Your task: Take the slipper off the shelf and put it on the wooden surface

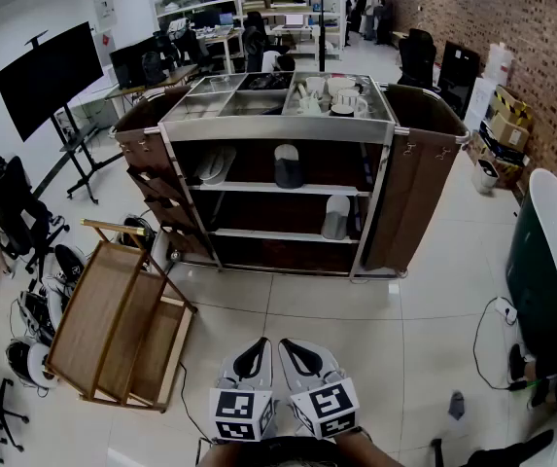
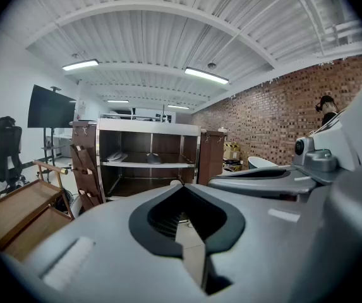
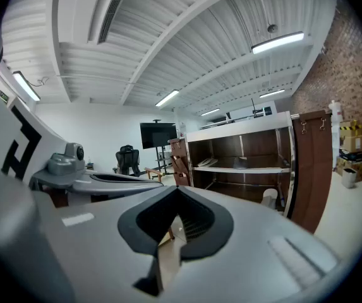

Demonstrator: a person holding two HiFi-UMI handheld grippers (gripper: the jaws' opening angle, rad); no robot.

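A metal cart shelf (image 1: 278,188) stands ahead on the tiled floor. On its upper shelf lie a white slipper (image 1: 216,163) at the left and a dark grey slipper (image 1: 288,167) in the middle. One shelf lower stands a light grey slipper (image 1: 335,217). The wooden surface (image 1: 93,314), a slatted rack, sits tilted on the floor to the left. My left gripper (image 1: 258,344) and right gripper (image 1: 289,344) hang side by side near me, well short of the cart, both shut and empty. The left gripper view also catches the white slipper (image 2: 116,157).
Brown fabric bags (image 1: 424,178) hang on both ends of the cart, and its top tray (image 1: 259,105) holds cups and bins. A TV on a stand (image 1: 50,76) and an office chair (image 1: 11,202) are at the left. Cables (image 1: 492,343) lie on the floor at the right.
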